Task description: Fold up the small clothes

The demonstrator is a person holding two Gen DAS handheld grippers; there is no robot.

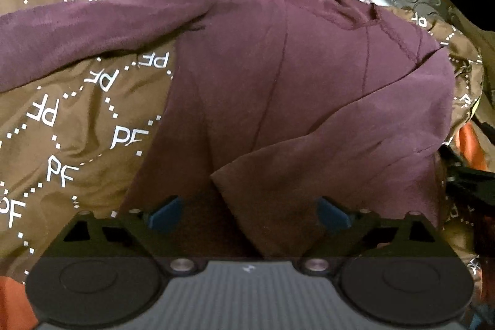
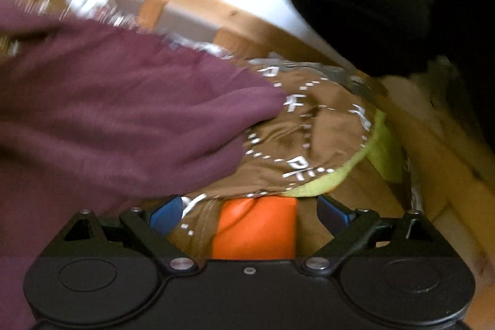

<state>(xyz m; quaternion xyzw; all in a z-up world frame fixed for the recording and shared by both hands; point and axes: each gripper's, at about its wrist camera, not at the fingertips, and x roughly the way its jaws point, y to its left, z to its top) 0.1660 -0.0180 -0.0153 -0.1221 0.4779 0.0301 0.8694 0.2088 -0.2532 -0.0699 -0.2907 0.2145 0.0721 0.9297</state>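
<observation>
The maroon garment [image 1: 278, 76] lies spread on the brown PF-lettered bedcover [image 1: 62, 129], one sleeve trailing off to its left and a folded flap on its right half. Left gripper [image 1: 247, 214] sits low over the garment's near edge, fingers wide apart, holding nothing. Right of the garment, the right gripper [image 2: 247, 214] gapes wide too, empty, above an orange patch [image 2: 256, 228]. That view is blurred.

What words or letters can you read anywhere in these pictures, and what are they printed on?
"PF": white letters repeated among dotted lines all over the brown cloth under the maroon garment.
"PF": the same print in the right wrist view, partly blurred by motion.
Small white mark on the left gripper body: too small to read.
</observation>
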